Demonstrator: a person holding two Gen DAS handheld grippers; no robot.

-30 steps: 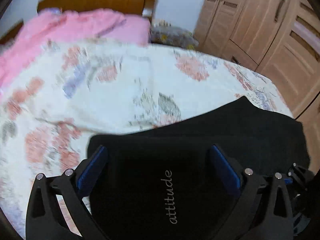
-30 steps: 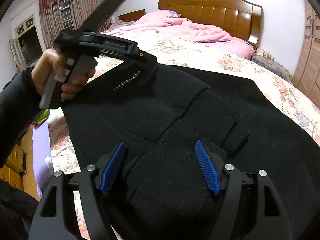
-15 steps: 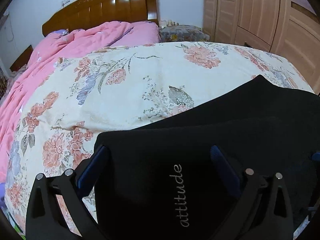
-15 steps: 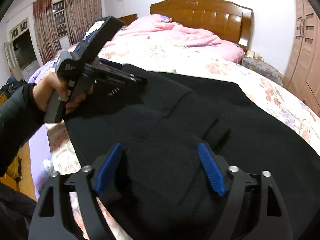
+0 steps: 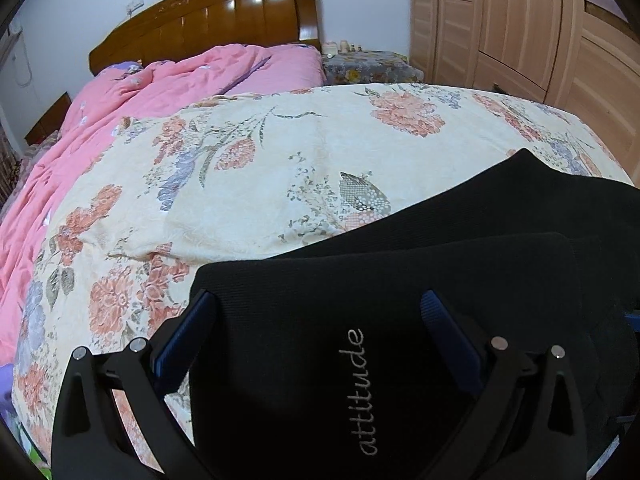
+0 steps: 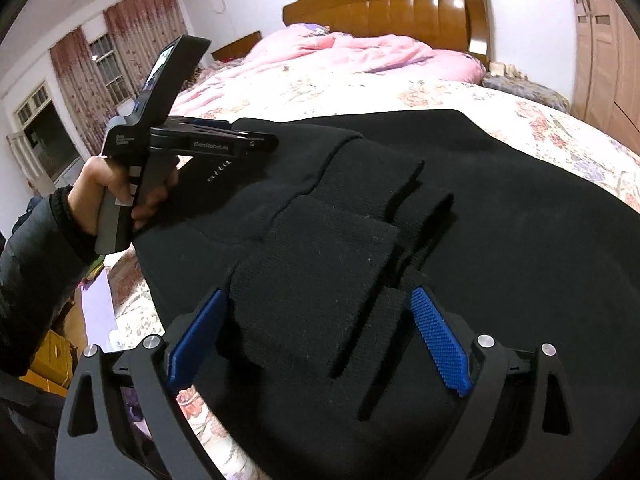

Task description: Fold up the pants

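Black pants [image 5: 420, 280] with grey "attitude" lettering lie folded on the floral bedspread [image 5: 280, 152]. My left gripper [image 5: 316, 320] is open, its blue pads [image 5: 188, 332] wide apart over the lettered end of the pants. In the right wrist view the left gripper [image 6: 256, 142] hovers flat over the far left edge of the pants [image 6: 400, 220]. My right gripper [image 6: 320, 332] is open, with its blue pads [image 6: 440, 340] on either side of the ribbed cuffs [image 6: 320, 276] stacked on top.
A pink quilt [image 5: 132, 96] and wooden headboard [image 5: 208, 28] are at the far end of the bed. Wardrobe doors [image 5: 540, 28] stand to the right. Curtained windows [image 6: 104, 72] are on the left. The bed's left edge drops to the floor [image 6: 96, 312].
The left gripper has tilted level and settled over the lettered end. The pants have settled lower onto the bed. Both grippers stay open.
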